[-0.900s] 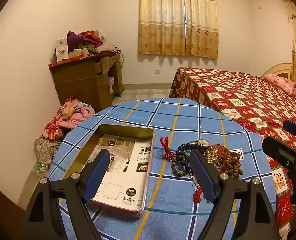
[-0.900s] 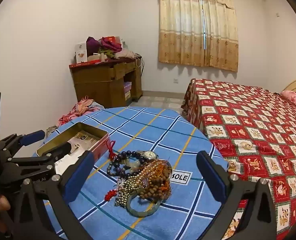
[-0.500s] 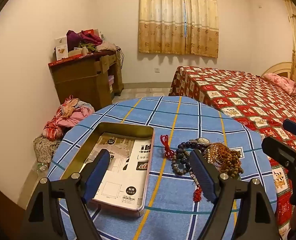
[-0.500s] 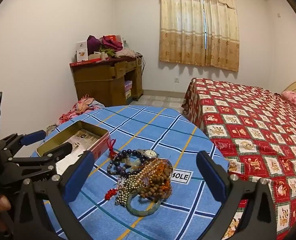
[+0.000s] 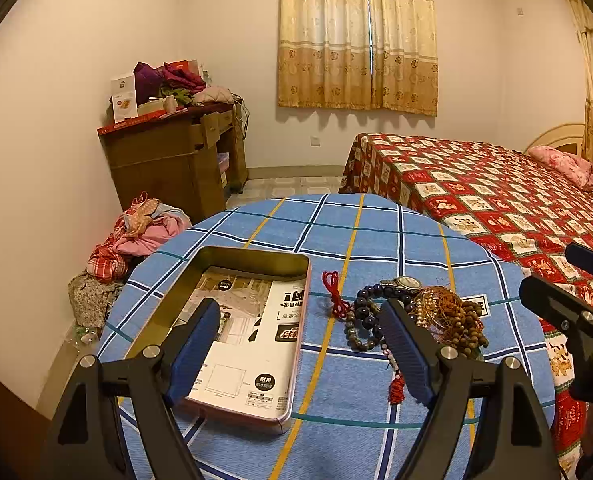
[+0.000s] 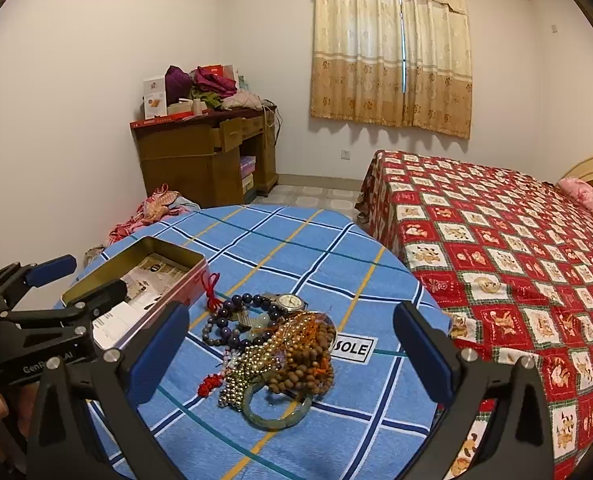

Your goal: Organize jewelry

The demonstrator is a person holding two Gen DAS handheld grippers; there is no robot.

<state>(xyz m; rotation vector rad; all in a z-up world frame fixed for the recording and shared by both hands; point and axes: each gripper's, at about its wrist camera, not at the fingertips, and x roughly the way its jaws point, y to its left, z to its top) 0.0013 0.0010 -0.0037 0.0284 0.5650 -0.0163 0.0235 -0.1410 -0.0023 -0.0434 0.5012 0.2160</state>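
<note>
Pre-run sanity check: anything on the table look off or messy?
Yes. The jewelry is one tangled heap on the cloth: bead strings, a watch and a green bangle overlap, none sorted. The tin beside it holds only printed paper. Nothing looks spilled or broken.

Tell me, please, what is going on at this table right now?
A person holds a gripper in each hand above a round table with a blue checked cloth. The left gripper and the right gripper are both open and hold nothing. A tangled pile of jewelry lies on the cloth beside an open tin lined with printed paper. No jewelry is in the tin yet.
</note>
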